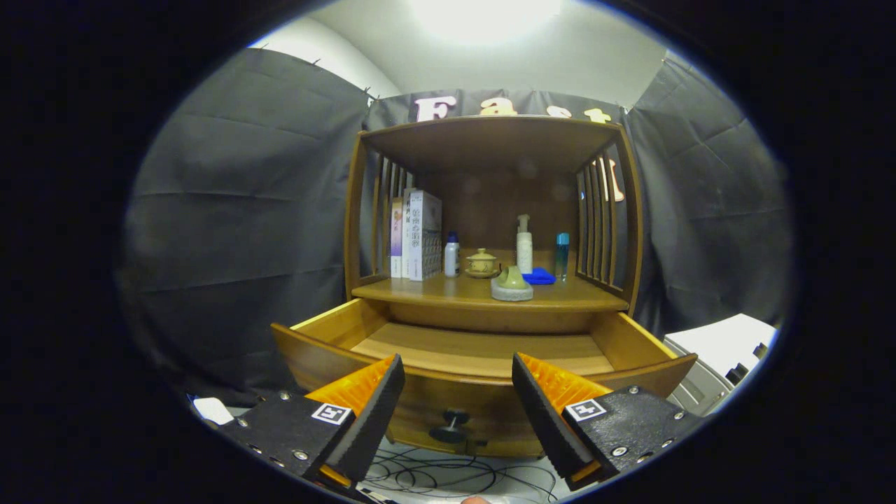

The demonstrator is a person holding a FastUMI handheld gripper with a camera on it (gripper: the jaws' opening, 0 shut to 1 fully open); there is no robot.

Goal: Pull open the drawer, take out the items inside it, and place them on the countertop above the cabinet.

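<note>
The gripper [458, 399] hangs before a pulled-out wooden drawer [483, 350], its jaws spread wide and holding nothing. Above, on the table [448, 292], stand books [418, 236], bottles [524, 245] and a teapot [482, 264].

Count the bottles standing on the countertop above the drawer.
3. A small white bottle beside the books, a white pump bottle behind the green item, and a blue bottle by the right slats. Others may be hidden.

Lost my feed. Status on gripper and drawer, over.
Gripper jaws open, holding nothing. Drawer pulled open just ahead, visible floor bare. Knob between the jaws. Nothing blocking.
</note>
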